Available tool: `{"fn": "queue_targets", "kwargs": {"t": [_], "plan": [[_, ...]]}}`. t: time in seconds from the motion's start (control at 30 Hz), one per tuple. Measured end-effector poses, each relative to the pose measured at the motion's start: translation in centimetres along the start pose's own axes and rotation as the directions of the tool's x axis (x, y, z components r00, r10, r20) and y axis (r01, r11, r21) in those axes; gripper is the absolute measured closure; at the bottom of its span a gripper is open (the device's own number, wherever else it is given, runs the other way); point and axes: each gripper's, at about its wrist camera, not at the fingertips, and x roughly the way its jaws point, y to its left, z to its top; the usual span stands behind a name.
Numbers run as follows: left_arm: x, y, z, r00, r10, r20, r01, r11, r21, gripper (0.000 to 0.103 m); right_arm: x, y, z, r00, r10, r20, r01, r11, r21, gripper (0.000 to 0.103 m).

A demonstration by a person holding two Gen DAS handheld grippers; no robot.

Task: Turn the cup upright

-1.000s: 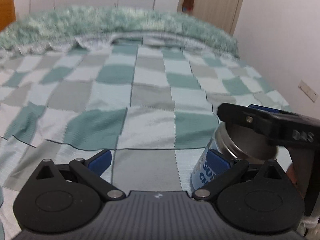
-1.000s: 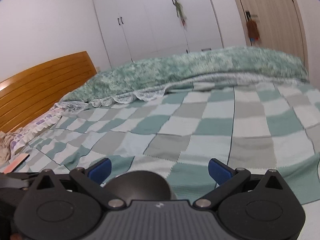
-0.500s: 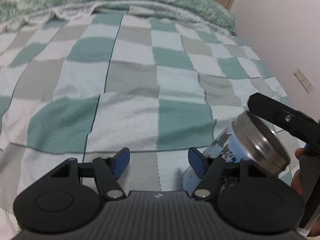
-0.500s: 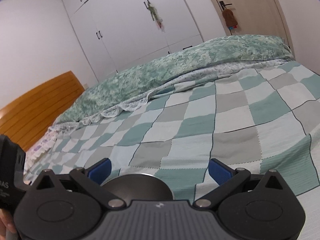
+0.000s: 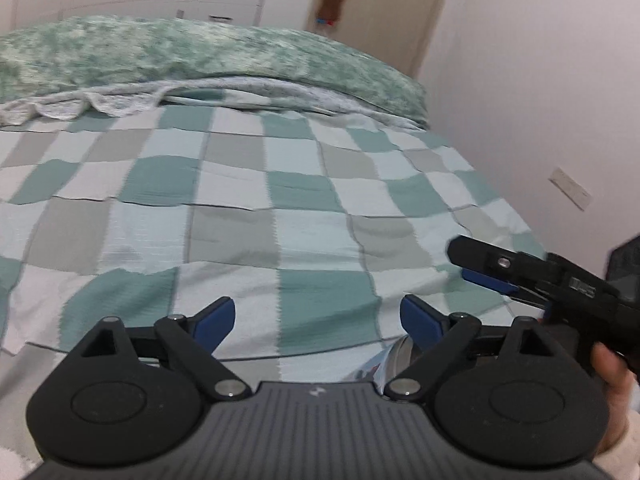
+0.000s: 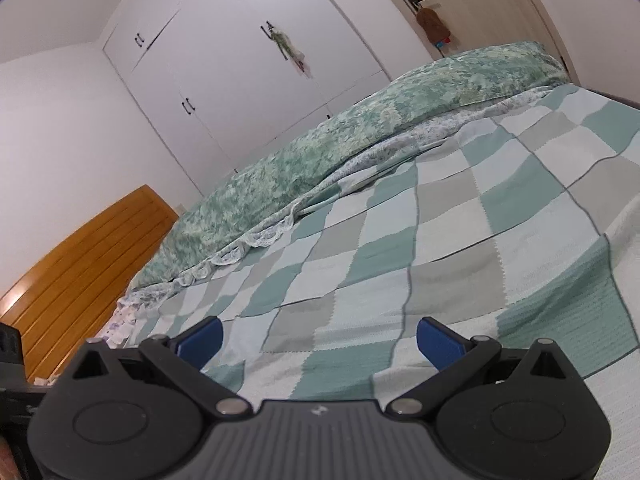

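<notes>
Only a sliver of the blue steel cup point(image 5: 394, 360) shows in the left wrist view, low down behind my left gripper's right finger, on the checked bedspread point(image 5: 280, 216); I cannot tell how it stands. My left gripper point(image 5: 318, 320) is open and empty above it. The right gripper's fingers point(image 5: 492, 268) reach in from the right edge of that view, with nothing between them. In the right wrist view my right gripper point(image 6: 320, 340) is open and empty over the bedspread point(image 6: 440, 240); the cup is not in that view.
A green quilt point(image 5: 200, 56) is heaped along the far side of the bed. A white wall point(image 5: 540, 100) runs close along the bed's right side. A wooden headboard point(image 6: 80, 264) and white wardrobes point(image 6: 240, 60) stand beyond.
The right gripper has let go of the cup and pulled away; the cup has dropped out of its view. The left gripper has opened wider and tilted up, so the cup sank below it.
</notes>
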Motion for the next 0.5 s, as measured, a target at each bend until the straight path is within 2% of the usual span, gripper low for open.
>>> {"fn": "queue_targets", "kwargs": {"t": [0.07, 0.17, 0.23, 0.3, 0.4, 0.47, 0.5], "plan": [[0.0, -0.3, 0.1, 1.0, -0.015, -0.007, 0.015, 1.0, 0.012, 0.005, -0.2, -0.8, 0.1, 1.0, -0.012, 0.0, 0.012, 1.0, 0.026, 0.0], [-0.8, -0.9, 0.2, 1.0, -0.03, 0.005, 0.03, 0.999, -0.022, 0.003, -0.7, -1.6, 0.3, 1.0, -0.001, 0.008, 0.001, 0.998, 0.063, 0.0], [-1.7, -1.5, -0.2, 0.999, -0.028, 0.026, 0.029, 1.0, -0.012, 0.0, -1.1, -1.6, 0.4, 1.0, 0.01, 0.013, -0.011, 0.998, 0.06, 0.0], [-2.4, -2.1, -1.1, 1.0, -0.004, 0.018, 0.003, 1.0, 0.018, 0.0, -1.4, -1.4, 0.5, 1.0, 0.03, 0.006, -0.03, 0.999, 0.044, 0.0], [-4.5, -2.6, -2.8, 0.998, -0.049, 0.049, 0.045, 0.995, 0.086, 0.0, -1.7, -1.1, 0.7, 0.997, 0.079, -0.011, -0.079, 0.997, 0.019, 0.0], [-5.5, -3.2, -3.9, 0.994, -0.083, 0.065, 0.074, 0.989, 0.127, 0.0, -1.6, -1.1, 0.7, 0.996, 0.084, -0.013, -0.084, 0.996, 0.025, 0.0], [-5.5, -3.8, -4.3, 0.995, -0.074, 0.061, 0.065, 0.988, 0.142, 0.0, -1.6, -1.1, 0.6, 0.996, 0.087, -0.016, -0.086, 0.996, 0.029, 0.0]]}}
